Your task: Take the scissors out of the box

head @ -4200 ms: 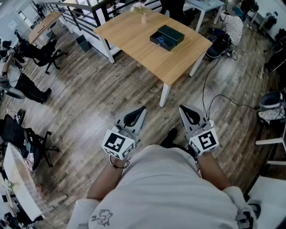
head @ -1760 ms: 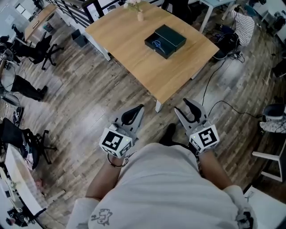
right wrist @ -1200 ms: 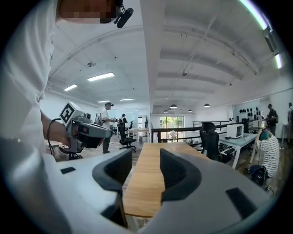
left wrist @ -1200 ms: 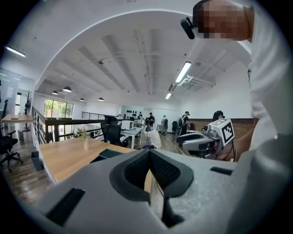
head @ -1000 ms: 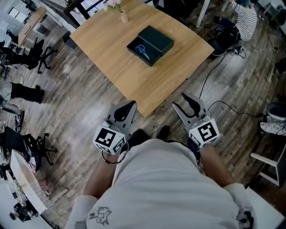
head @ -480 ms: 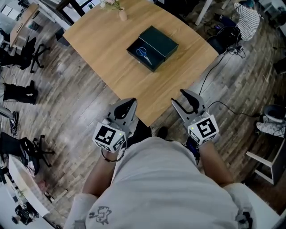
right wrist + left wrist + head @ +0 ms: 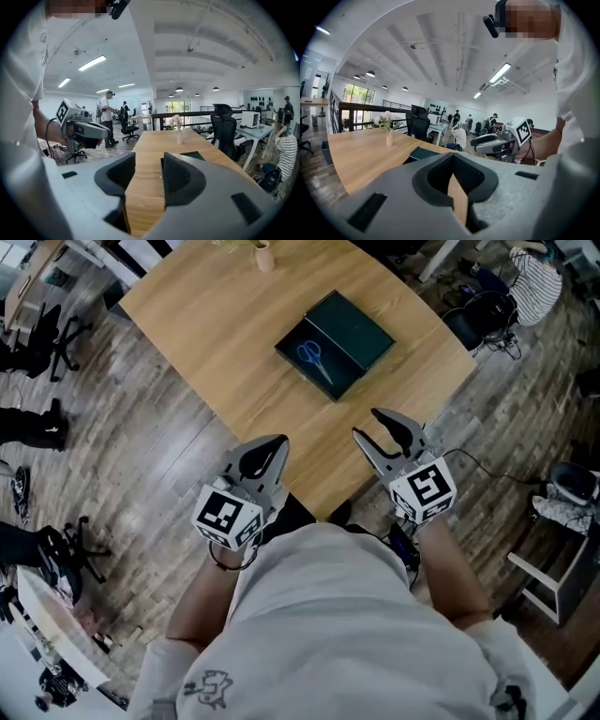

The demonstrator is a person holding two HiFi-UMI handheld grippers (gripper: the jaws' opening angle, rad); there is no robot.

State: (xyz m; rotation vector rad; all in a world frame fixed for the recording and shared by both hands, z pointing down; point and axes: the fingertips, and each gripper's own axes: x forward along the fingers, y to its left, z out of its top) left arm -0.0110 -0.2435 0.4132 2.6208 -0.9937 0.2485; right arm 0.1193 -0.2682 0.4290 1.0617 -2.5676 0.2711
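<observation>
Table [image 7: 225, 329]: light wood; we see both grippers held above its near corner.
Box [image 7: 364, 322]: dark green and open, lying flat near the middle of the table, well ahead of both grippers. In the left gripper view we see only a low dark edge of it [image 7: 419, 153].
Scissors [image 7: 316, 360]: blue-handled, lying inside the box in the half nearer the person. Neither gripper touches them.
Left gripper [image 7: 274, 446]: clenched. In its own view [image 7: 453, 165] we see the two dark pads meeting at the tips, with only a sliver of table wood showing below them and nothing held.
Right gripper [image 7: 367, 425]: released. In its own view [image 7: 149, 161] we see the jaws standing apart with bare tabletop between them, and nothing gripped.
Marker cubes: one on each gripper, close to the person's wrists, with the square patterns facing up.
Vase [image 7: 263, 254]: small, holding flowers, at the far edge of the table beyond the box.
Person: we see a white shirt filling the lower part of the head view.
</observation>
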